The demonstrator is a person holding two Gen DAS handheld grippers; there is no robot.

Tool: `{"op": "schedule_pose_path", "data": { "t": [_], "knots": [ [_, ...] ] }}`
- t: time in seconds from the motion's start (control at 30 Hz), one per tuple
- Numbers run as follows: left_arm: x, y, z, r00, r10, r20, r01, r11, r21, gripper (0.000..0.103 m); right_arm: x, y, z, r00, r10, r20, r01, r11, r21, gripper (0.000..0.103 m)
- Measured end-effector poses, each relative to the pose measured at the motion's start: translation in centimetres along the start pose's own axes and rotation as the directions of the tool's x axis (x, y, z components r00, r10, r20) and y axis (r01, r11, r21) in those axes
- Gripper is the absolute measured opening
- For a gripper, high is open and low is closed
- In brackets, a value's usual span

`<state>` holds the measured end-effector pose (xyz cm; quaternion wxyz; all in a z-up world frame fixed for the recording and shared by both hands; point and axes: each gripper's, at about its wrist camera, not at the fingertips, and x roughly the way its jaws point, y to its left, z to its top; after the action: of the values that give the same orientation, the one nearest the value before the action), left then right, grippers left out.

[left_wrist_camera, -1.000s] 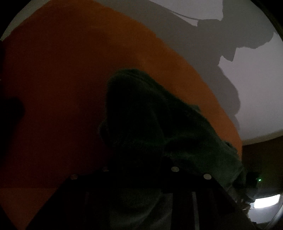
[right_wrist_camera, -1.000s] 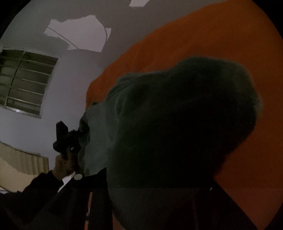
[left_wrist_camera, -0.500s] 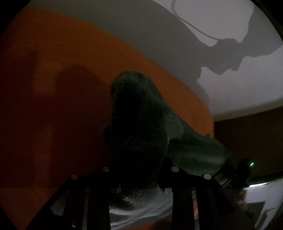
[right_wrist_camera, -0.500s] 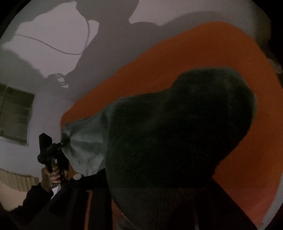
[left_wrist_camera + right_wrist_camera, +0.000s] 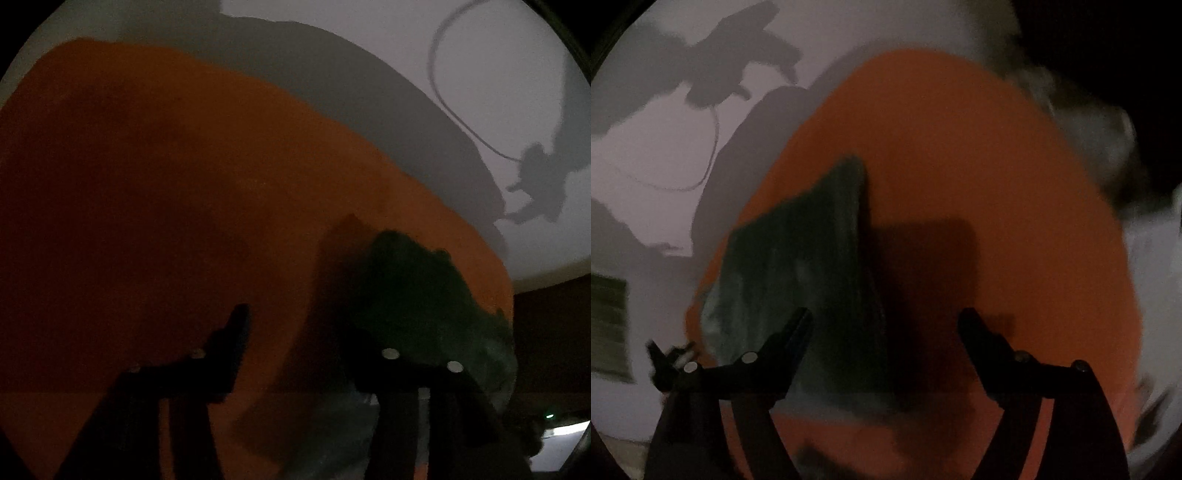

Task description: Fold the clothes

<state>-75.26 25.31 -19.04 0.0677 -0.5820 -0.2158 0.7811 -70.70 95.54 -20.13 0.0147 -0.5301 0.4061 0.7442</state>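
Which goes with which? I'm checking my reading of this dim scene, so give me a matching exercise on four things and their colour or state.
Things:
1. garment
2. surface
3. wall
4. right tool

Descriptions:
A. orange
B. pale, with shadows cast on it
C. dark green, lying on the orange surface
D. jaws opening, nothing between them

Pairs: 1-C, 2-A, 3-B, 4-D
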Motion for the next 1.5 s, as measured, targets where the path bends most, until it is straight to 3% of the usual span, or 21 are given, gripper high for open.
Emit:
{"op": "schedule_pose_path", "data": {
  "t": [0.1, 0.27, 0.33, 0.4, 0.47, 0.5, 0.53, 0.57, 0.6, 0.67, 0.7, 0.83, 0.9, 1.0, 1.03, 1.1, 1.17, 1.27, 1.33, 1.4, 1.5],
  "knots": [
    [1.3, 2.5, -5.7, 0.989, -0.119, -0.088, 0.108, 0.987, -0.117, 0.065, 1.0, -1.9, -4.6, 0.997, 0.081, -0.015, -0.077, 0.984, 0.158, 0.080],
    [4.5, 3.5, -11.9, 0.946, -0.300, -0.125, 0.256, 0.925, -0.280, 0.066, 4.4, -4.3, -8.3, 0.982, 0.184, 0.049, -0.189, 0.917, 0.350, 0.080],
    [5.8, 2.2, -13.1, 0.926, -0.353, -0.133, 0.303, 0.907, -0.294, 0.066, 5.1, -4.4, -8.3, 0.974, 0.206, 0.097, -0.227, 0.901, 0.370, 0.080],
    [7.6, -0.7, -14.1, 0.921, -0.371, -0.119, 0.324, 0.899, -0.294, 0.066, 5.6, -4.5, -8.1, 0.963, 0.223, 0.148, -0.264, 0.890, 0.373, 0.080],
    [8.0, -2.0, -14.8, 0.932, -0.350, -0.092, 0.311, 0.906, -0.287, 0.067, 6.1, -4.6, -7.8, 0.950, 0.240, 0.198, -0.300, 0.878, 0.374, 0.053],
    [7.9, -2.2, -15.0, 0.941, -0.332, -0.073, 0.299, 0.910, -0.287, 0.065, 6.1, -4.5, -7.6, 0.949, 0.234, 0.213, -0.300, 0.880, 0.369, 0.030],
    [7.7, -2.3, -15.2, 0.950, -0.310, -0.046, 0.283, 0.911, -0.299, 0.058, 5.8, -4.3, -7.4, 0.954, 0.210, 0.216, -0.278, 0.890, 0.361, 0.027],
    [7.8, -2.4, -15.5, 0.950, -0.311, -0.039, 0.280, 0.898, -0.339, 0.026, 5.3, -4.1, -7.3, 0.958, 0.186, 0.216, -0.255, 0.897, 0.360, 0.024],
    [8.2, -2.5, -15.8, 0.943, -0.330, -0.047, 0.285, 0.873, -0.396, 0.019, 4.5, -3.8, -7.3, 0.963, 0.162, 0.214, -0.233, 0.902, 0.363, 0.021],
    [7.8, -2.7, -16.4, 0.929, -0.367, -0.048, 0.299, 0.819, -0.490, 0.015, 2.2, -3.0, -7.7, 0.969, 0.121, 0.215, -0.194, 0.912, 0.361, 0.018],
    [6.4, -2.8, -16.5, 0.926, -0.376, -0.031, 0.311, 0.810, -0.498, 0.015, -0.2, -2.1, -8.5, 0.968, 0.113, 0.223, -0.187, 0.920, 0.346, 0.016],
    [-0.7, -3.8, -17.8, 0.953, -0.303, 0.011, 0.284, 0.880, -0.381, 0.015, -6.9, -1.4, -10.7, 0.969, 0.053, 0.241, -0.128, 0.943, 0.307, 0.012],
    [0.5, -4.2, -19.0, 0.962, -0.272, -0.022, 0.246, 0.898, -0.365, 0.015, -6.5, -3.0, -11.5, 0.981, 0.034, 0.192, -0.099, 0.934, 0.343, 0.012],
    [4.5, -2.7, -21.8, 0.968, -0.233, -0.093, 0.182, 0.908, -0.378, 0.017, -2.1, -6.4, -11.8, 0.998, 0.006, 0.062, -0.027, 0.936, 0.350, 0.015],
    [5.7, -2.0, -22.6, 0.966, -0.235, -0.110, 0.177, 0.908, -0.380, 0.018, -1.1, -7.0, -11.9, 1.000, -0.005, 0.024, -0.003, 0.942, 0.337, 0.023],
    [7.1, -1.0, -23.3, 0.962, -0.240, -0.128, 0.173, 0.903, -0.394, 0.032, 0.0, -8.2, -11.9, 1.000, -0.014, -0.028, 0.022, 0.947, 0.321, 0.044],
    [6.8, -0.6, -23.0, 0.954, -0.275, -0.124, 0.198, 0.881, -0.431, 0.036, -0.8, -8.5, -11.4, 0.998, -0.017, -0.055, 0.032, 0.955, 0.293, 0.050],
    [2.4, -0.9, -21.2, 0.975, -0.218, -0.042, 0.186, 0.906, -0.379, 0.039, -5.0, -7.1, -10.0, 0.997, -0.071, -0.014, 0.073, 0.980, 0.184, 0.060],
    [-1.2, -1.5, -19.5, 0.985, -0.166, 0.041, 0.171, 0.930, -0.325, 0.048, -7.7, -5.3, -8.9, 0.991, -0.117, 0.063, 0.113, 0.991, 0.070, 0.072],
    [-2.7, -2.8, -17.4, 0.982, -0.167, 0.093, 0.185, 0.951, -0.248, 0.074, -8.3, -3.1, -6.4, 0.985, -0.107, 0.137, 0.120, 0.989, -0.092, 0.081],
    [0.9, -7.7, -12.0, 0.982, -0.189, 0.028, 0.191, 0.976, -0.105, 0.075, -3.8, 0.3, -3.4, 0.986, -0.125, 0.107, 0.146, 0.965, -0.220, 0.082]
  ]
}}
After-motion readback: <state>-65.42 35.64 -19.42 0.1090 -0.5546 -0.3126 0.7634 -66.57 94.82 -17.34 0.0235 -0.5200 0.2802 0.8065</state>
